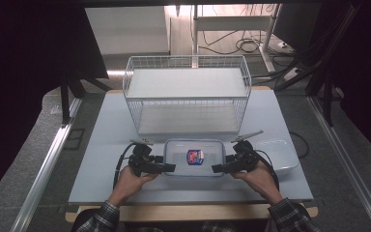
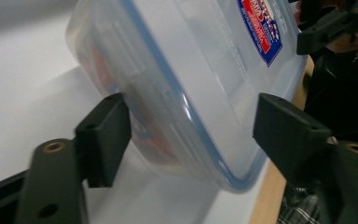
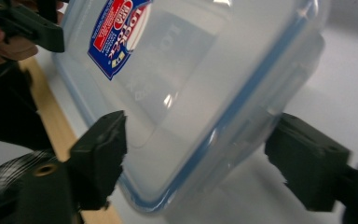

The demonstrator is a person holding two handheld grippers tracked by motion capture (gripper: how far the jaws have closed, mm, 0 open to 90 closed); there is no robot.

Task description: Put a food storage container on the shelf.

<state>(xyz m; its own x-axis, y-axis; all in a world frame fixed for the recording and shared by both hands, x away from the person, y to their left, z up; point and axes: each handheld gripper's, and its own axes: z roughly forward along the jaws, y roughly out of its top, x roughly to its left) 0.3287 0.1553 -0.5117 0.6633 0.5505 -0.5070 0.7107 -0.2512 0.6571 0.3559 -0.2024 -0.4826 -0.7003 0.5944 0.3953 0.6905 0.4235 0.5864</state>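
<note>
While both sets of jaws stand partly open, left gripper (image 1: 170,167) and right gripper (image 1: 217,168) each straddle one end of the box (image 1: 194,157); whether they touch it I cannot tell. Box: clear plastic, rounded rectangle, blue-edged lid, red-blue sticker, flat on pale worktop (image 1: 101,169) before wire basket (image 1: 187,92).

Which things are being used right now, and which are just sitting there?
In use:
- clear plastic food box with a blue-rimmed lid and red-and-blue sticker
- left gripper
- right gripper

Just sitting there:
- white wire basket shelf
- shallow clear plastic tray
- pale grey table
</note>
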